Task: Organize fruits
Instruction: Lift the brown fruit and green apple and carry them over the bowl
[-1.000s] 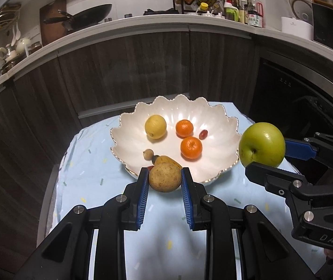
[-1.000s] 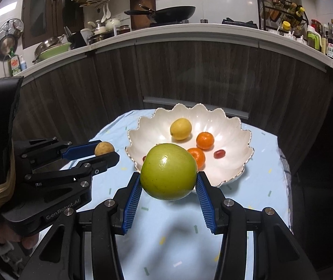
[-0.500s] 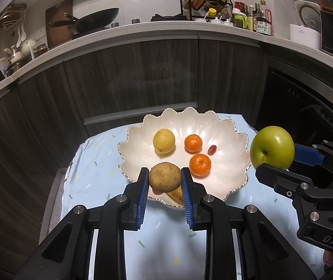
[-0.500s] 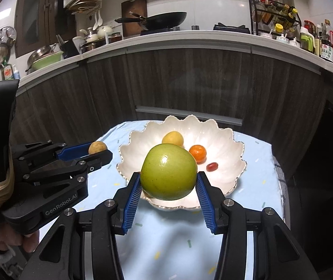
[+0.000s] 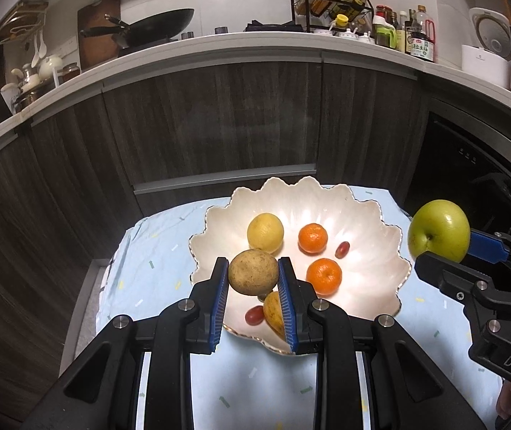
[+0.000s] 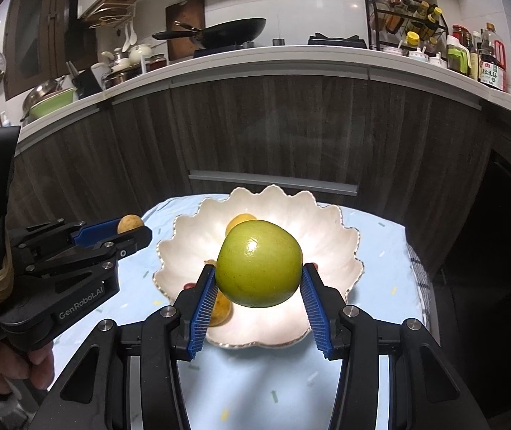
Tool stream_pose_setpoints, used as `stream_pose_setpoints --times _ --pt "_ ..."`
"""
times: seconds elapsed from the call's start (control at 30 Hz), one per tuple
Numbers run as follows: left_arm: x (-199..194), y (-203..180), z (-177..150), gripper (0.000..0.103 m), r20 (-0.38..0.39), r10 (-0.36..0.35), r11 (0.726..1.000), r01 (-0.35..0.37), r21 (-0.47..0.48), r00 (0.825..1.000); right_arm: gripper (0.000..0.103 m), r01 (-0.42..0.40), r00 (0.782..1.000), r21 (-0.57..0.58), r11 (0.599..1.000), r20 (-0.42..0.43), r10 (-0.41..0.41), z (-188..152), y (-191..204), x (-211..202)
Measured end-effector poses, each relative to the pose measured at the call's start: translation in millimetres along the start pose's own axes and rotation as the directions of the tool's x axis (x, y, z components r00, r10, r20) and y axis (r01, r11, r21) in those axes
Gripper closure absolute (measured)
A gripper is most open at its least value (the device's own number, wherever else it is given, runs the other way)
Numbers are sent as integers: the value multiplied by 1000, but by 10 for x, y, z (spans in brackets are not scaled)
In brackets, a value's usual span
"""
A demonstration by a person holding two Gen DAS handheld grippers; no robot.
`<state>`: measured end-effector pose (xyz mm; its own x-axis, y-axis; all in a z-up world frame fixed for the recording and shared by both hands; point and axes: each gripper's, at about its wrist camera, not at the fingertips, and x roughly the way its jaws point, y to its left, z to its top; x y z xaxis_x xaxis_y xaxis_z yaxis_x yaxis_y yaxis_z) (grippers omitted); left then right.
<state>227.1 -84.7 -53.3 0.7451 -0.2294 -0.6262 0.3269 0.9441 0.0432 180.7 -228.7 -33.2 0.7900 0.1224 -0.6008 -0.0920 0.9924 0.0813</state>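
A white scalloped bowl (image 5: 370,215) (image 6: 330,229) sits on the light blue cloth. It holds a lemon (image 5: 265,233), two oranges (image 5: 312,238) (image 5: 324,276), two small red fruits (image 5: 342,249) (image 5: 254,315) and a yellow fruit (image 5: 273,310). My left gripper (image 5: 253,276) is shut on a round brown fruit (image 5: 253,271) above the bowl's near left rim; it also shows in the right wrist view (image 6: 129,224). My right gripper (image 6: 259,272) is shut on a green apple (image 6: 259,263) (image 5: 439,231) above the bowl's near side.
The small table with the blue cloth (image 5: 155,261) stands before dark wood cabinets (image 5: 219,125). A counter above carries a wok (image 5: 155,32), a spice rack (image 5: 330,3) and bottles. A dark appliance (image 5: 470,179) is to the right.
Both grippers have risen and moved forward over the bowl, each still holding its fruit. The bowl now sits lower and closer in both views.
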Motion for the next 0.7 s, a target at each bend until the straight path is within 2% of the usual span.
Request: stream_pose_setpoints --times 0.27,0.7 --pt "195 44 72 76 -16 10 1000 -11 -10 1000 55 37 999 14 999 -10 -37 64 -89 153" --pt "585 94 115 76 -64 23 1000 -24 -15 998 55 85 994 37 996 -74 -82 42 -251 475"
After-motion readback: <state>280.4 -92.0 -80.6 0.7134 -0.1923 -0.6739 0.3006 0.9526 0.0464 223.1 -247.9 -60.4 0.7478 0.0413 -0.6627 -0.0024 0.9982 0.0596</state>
